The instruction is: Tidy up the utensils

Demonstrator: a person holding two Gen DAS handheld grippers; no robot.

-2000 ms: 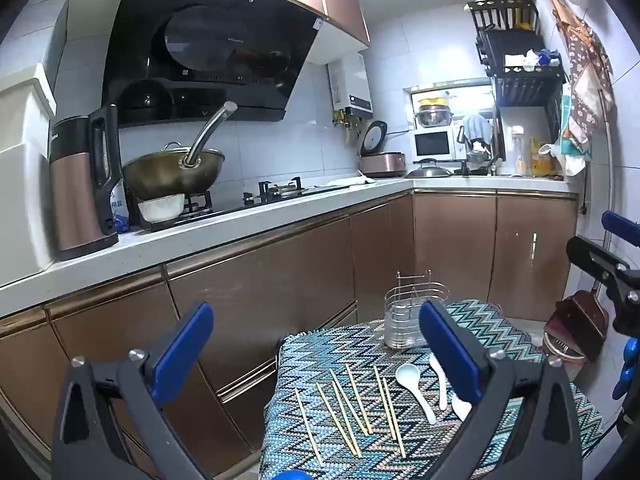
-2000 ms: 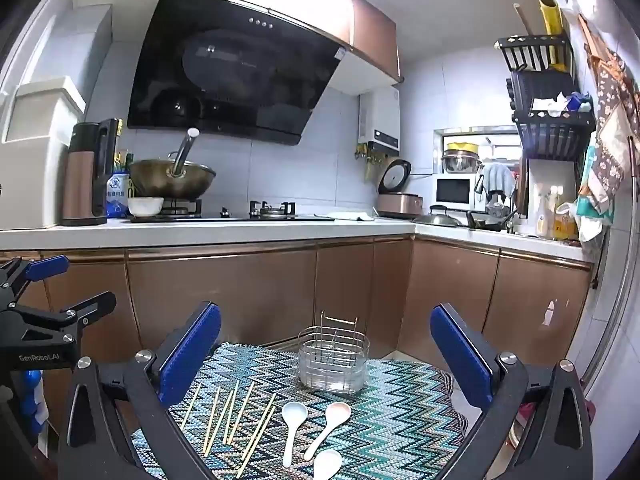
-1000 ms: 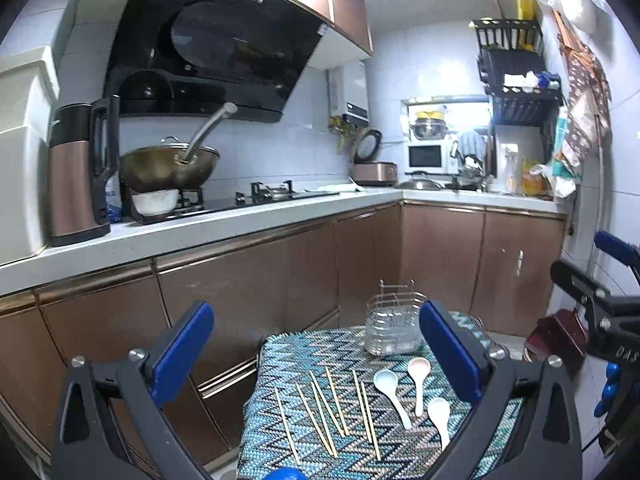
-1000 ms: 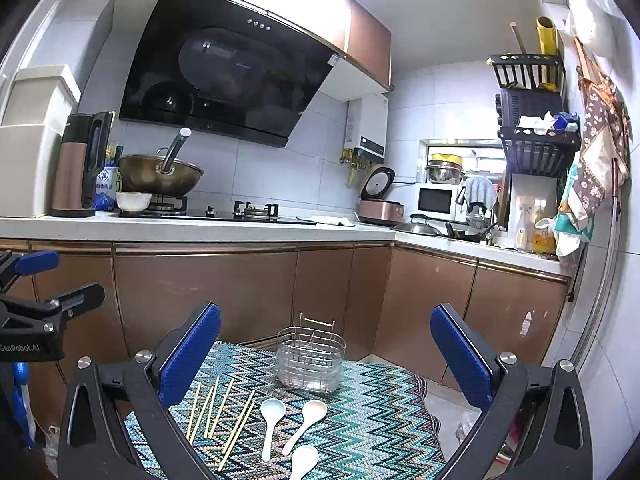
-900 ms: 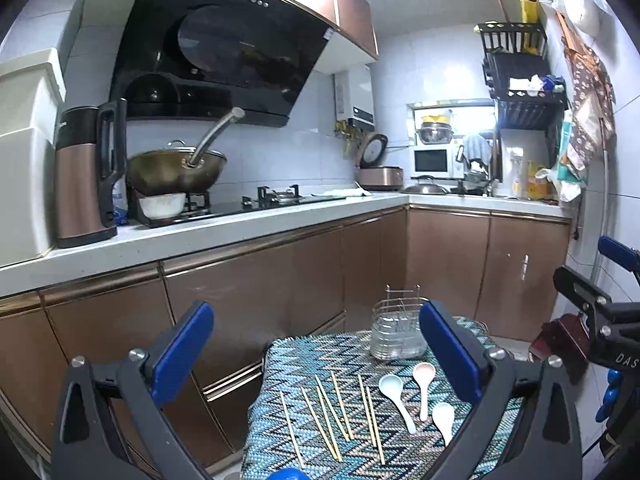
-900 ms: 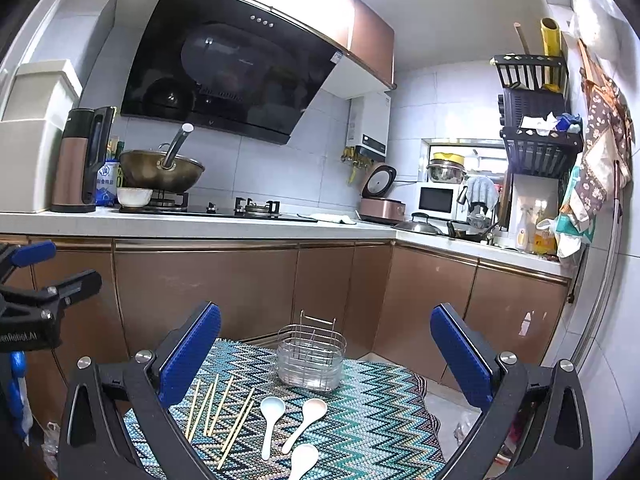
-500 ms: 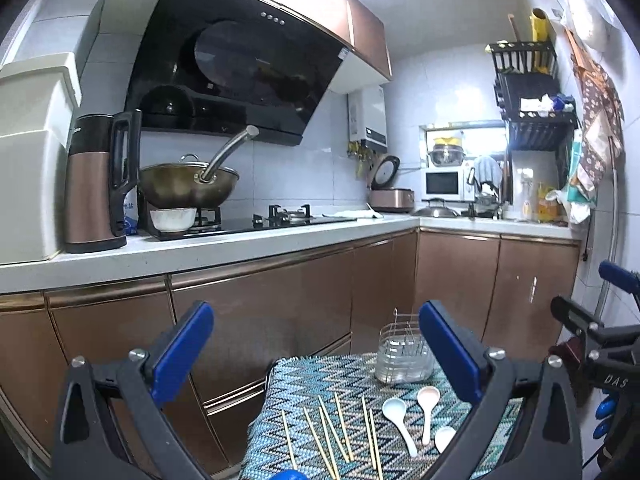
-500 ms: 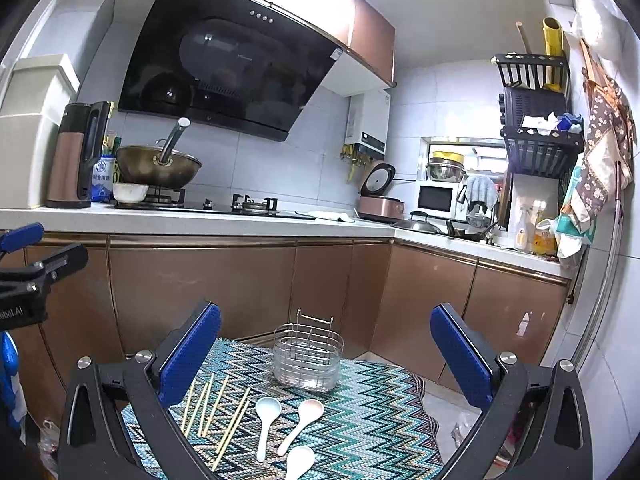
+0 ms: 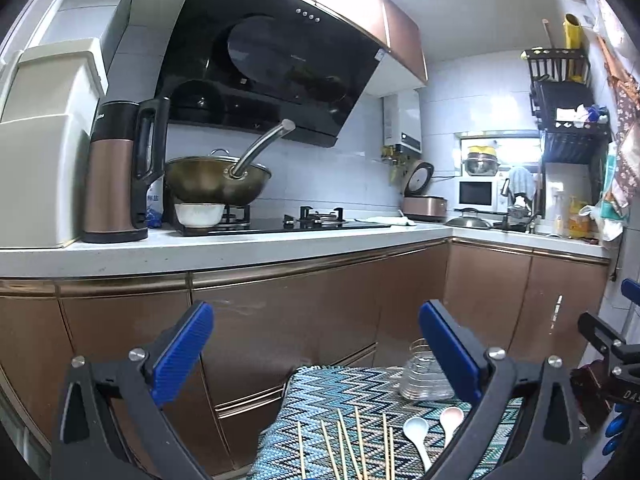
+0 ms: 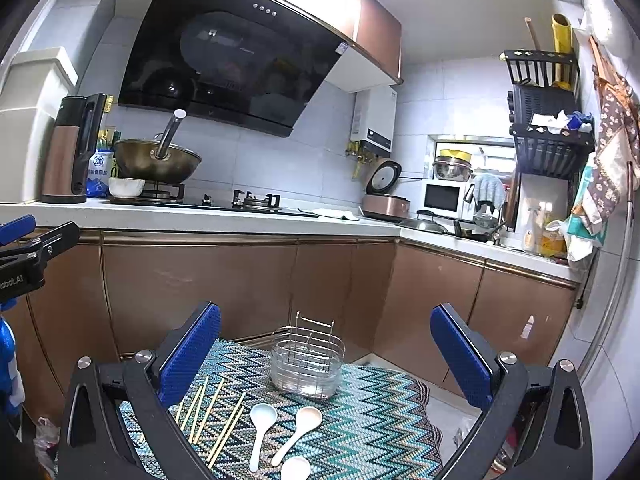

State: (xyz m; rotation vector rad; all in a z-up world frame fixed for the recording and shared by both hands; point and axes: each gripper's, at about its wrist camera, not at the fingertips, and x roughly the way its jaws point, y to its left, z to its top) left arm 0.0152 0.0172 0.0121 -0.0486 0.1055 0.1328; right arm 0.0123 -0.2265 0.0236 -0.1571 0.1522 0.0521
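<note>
A wire utensil holder [image 10: 307, 364] stands at the far side of a small table with a zigzag cloth [image 10: 372, 420]; it also shows in the left wrist view [image 9: 420, 372]. Several wooden chopsticks [image 10: 208, 412] lie at the left of the cloth, also in the left wrist view [image 9: 344, 448]. Three white spoons [image 10: 262, 424] lie in front of the holder; two spoons [image 9: 416, 434] show in the left wrist view. My left gripper [image 9: 316, 344] and right gripper [image 10: 326, 344] are both open and empty, held above and short of the table.
Brown kitchen cabinets [image 10: 240, 288] under a white counter [image 10: 200, 216] run behind the table. A wok [image 10: 156, 166], a kettle [image 10: 68, 152] and a rice cooker [image 10: 384, 196] stand on the counter. The left gripper's side [image 10: 28, 256] shows at the right wrist view's left edge.
Both grippers have tilted upward and drawn back a little, so the table sits lower in both views. Both stay open. Nothing on the table has moved.
</note>
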